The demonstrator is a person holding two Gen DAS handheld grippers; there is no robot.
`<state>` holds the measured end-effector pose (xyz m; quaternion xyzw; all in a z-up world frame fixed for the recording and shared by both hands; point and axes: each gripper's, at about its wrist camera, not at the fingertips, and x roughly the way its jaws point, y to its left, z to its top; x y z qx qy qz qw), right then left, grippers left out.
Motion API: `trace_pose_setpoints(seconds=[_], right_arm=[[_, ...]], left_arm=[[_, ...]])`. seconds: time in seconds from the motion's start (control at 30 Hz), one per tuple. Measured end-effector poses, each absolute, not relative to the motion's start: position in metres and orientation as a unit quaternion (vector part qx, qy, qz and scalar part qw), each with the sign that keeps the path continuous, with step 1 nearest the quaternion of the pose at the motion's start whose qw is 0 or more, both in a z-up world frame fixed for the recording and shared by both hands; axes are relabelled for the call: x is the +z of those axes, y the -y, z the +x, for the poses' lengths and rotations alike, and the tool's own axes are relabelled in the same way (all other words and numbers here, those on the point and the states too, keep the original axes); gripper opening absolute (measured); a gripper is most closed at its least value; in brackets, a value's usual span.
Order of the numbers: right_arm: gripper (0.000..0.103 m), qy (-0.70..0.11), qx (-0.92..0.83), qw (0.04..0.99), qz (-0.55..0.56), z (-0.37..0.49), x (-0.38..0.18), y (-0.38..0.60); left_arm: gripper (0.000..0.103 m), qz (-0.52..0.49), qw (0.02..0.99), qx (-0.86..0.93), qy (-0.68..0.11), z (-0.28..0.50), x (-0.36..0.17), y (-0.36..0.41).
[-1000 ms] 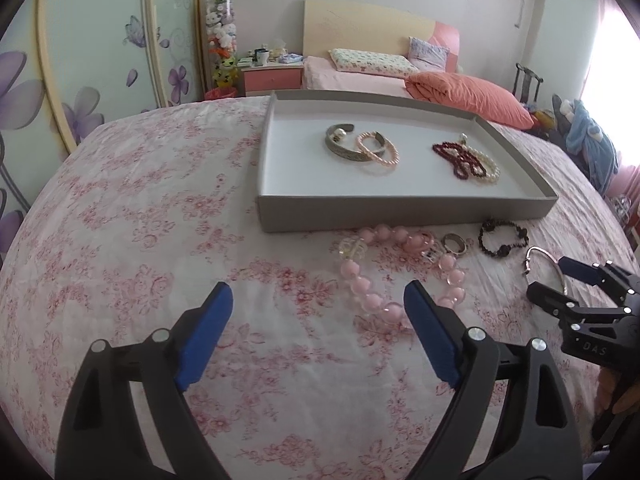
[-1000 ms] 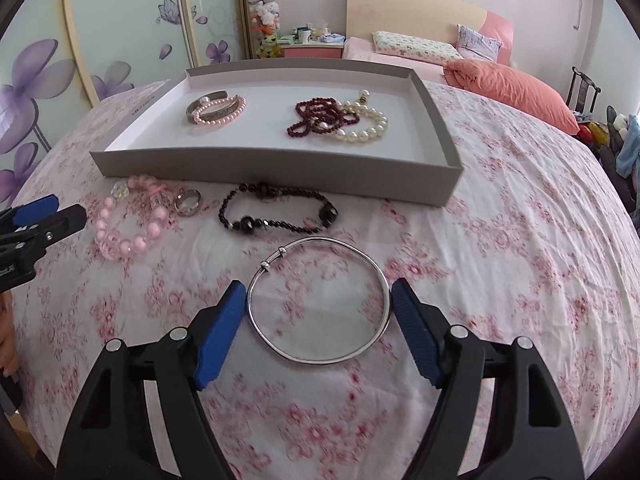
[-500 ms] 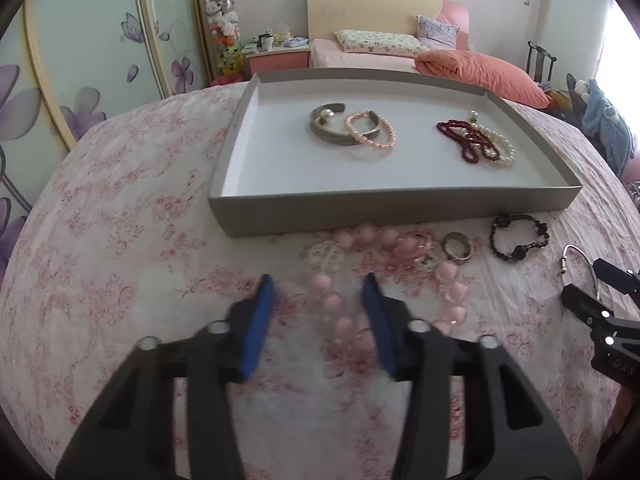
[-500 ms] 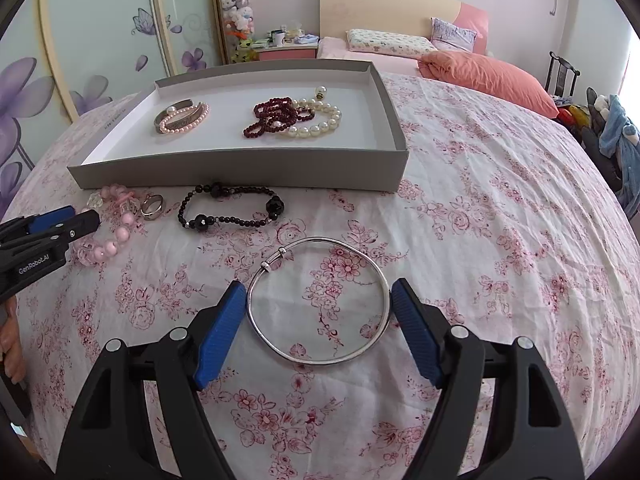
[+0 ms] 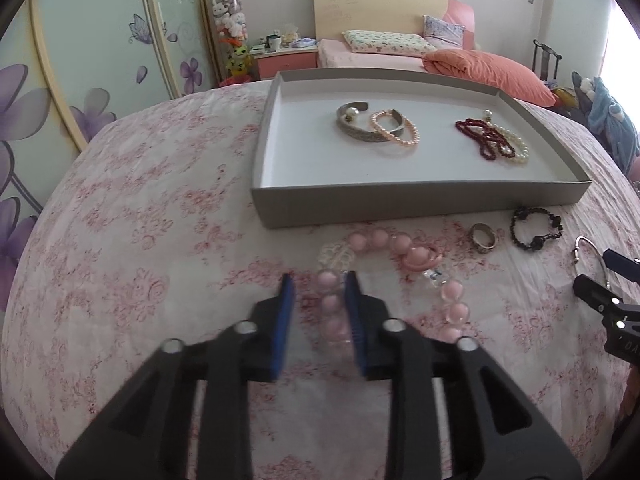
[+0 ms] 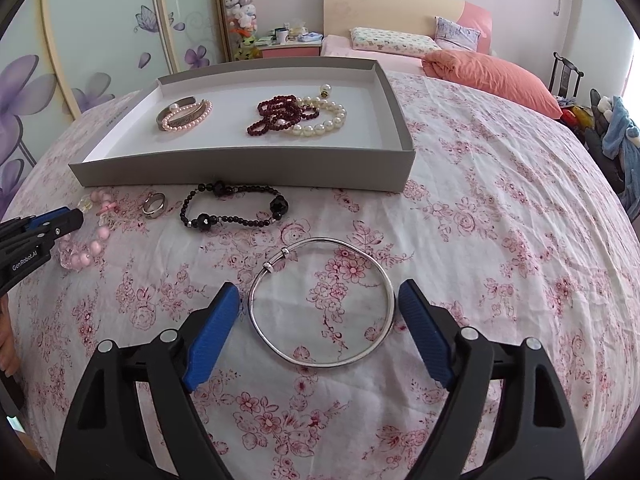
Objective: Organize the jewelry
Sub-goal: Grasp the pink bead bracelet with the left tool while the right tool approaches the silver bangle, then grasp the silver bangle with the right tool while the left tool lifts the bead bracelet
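Note:
My left gripper (image 5: 318, 292) is low over the floral cloth, its jaws narrowed around one side of the pink bead bracelet (image 5: 394, 246), a small gap still showing on the left. The bracelet also shows in the right wrist view (image 6: 86, 248) beside the left gripper (image 6: 60, 222). My right gripper (image 6: 318, 308) is open, its fingers either side of a silver bangle (image 6: 322, 302) lying flat. A ring (image 6: 153, 204) and a black bead bracelet (image 6: 234, 210) lie in front of the grey tray (image 6: 240, 166).
The tray (image 5: 416, 204) holds a silver cuff (image 5: 360, 128), a pink pearl bracelet (image 5: 396, 128), dark red beads (image 5: 486, 140) and white pearls (image 5: 512, 144). A bed with an orange duvet (image 5: 484, 70) stands behind, a wardrobe to the left.
My left gripper has moved forward to the pink bead bracelet and its jaws have closed in from wide open to around the beads. The right gripper has stayed open over the bangle.

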<state>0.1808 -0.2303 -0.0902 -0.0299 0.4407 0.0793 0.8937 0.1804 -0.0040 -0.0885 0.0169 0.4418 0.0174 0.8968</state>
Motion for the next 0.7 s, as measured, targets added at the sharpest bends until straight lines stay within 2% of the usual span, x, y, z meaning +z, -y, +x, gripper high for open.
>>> trace_pose_setpoints(seconds=[0.07, 0.1, 0.13, 0.2, 0.7], right_arm=[[0.081, -0.440, 0.081, 0.894, -0.029, 0.181, -0.090, 0.230], [0.076, -0.439, 0.081, 0.894, -0.030, 0.181, -0.089, 0.230], [0.075, -0.438, 0.082, 0.895, -0.030, 0.181, -0.089, 0.229], [0.075, -0.437, 0.082, 0.895, -0.030, 0.182, -0.089, 0.229], [0.074, -0.427, 0.099, 0.899, -0.013, 0.173, -0.085, 0.226]], left_arm=[[0.033, 0.013, 0.897, 0.017, -0.441, 0.179, -0.089, 0.003], [0.033, 0.012, 0.898, 0.016, -0.440, 0.179, -0.089, 0.003], [0.031, 0.011, 0.897, 0.014, -0.441, 0.178, -0.089, 0.003], [0.016, 0.012, 0.898, 0.008, -0.440, 0.177, -0.088, 0.005], [0.014, -0.020, 0.903, -0.013, -0.428, 0.159, -0.077, -0.008]])
